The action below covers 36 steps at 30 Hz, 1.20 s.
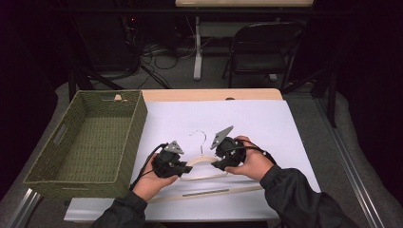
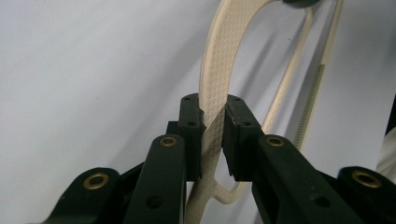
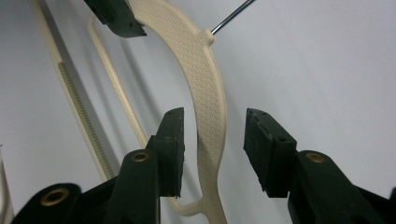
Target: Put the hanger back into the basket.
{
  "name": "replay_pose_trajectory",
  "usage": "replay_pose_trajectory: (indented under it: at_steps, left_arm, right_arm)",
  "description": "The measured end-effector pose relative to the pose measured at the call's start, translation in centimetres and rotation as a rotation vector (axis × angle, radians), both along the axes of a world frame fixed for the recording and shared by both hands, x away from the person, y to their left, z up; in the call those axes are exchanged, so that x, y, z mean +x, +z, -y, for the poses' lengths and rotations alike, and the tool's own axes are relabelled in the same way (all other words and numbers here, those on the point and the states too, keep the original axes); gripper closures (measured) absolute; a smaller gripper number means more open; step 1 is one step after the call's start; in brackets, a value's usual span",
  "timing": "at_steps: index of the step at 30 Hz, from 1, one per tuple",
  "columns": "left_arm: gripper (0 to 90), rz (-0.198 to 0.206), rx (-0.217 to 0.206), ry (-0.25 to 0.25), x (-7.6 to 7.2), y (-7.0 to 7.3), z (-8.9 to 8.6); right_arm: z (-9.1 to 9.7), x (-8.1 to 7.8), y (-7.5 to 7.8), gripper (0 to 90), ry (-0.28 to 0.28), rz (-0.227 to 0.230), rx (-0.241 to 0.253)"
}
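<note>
Cream plastic hanger (image 1: 202,164) lies flat on the white table cover (image 1: 266,123), at about 3 o'clock from the green woven basket (image 1: 90,137). Left gripper (image 1: 183,169) is clamped on its left shoulder arm, pads tight on the textured strip. Right gripper (image 1: 216,165) has its jaws parted around the right shoulder arm, pads clear of it. It looks light, stiff and somewhat slick; the broad textured shoulders seem the safest hold, not the thin wire hook (image 1: 201,138) at 12 o'clock.
</note>
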State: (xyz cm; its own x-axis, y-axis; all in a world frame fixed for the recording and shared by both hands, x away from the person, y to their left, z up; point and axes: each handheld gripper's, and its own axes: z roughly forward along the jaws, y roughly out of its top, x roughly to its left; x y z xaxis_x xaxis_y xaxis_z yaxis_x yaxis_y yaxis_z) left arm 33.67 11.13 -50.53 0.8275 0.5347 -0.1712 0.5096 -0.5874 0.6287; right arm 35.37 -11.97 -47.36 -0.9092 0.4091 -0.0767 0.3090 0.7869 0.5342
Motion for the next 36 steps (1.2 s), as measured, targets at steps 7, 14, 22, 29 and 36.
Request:
replay_pose_trajectory:
  at_steps: [7,14,22,29,36]
  left_arm:
    - [79.0,-0.002,-0.013,-0.010,-0.4,0.3,-0.1]
    - [79.2,0.009,-0.013,-0.021,-1.1,0.7,-0.2]
    - [67.7,-0.010,-0.041,-0.085,-1.8,1.4,-0.8]
    - [56.2,-0.049,0.016,-0.133,-2.5,1.3,-1.9]
    - [60.7,-0.090,0.027,-0.140,-2.4,0.2,-1.9]
  right_arm:
    - [-1.1,-0.1,-1.4,60.8,-0.009,-0.003,-0.026]
    - [-2.0,-0.5,-1.6,70.1,0.009,-0.004,-0.037]
    - [-2.1,-1.8,-1.2,75.8,0.070,0.066,-0.061]
    - [-2.0,-3.0,-0.8,76.2,0.104,0.128,-0.075]
    - [-2.0,-3.3,-0.7,75.8,0.109,0.135,-0.072]
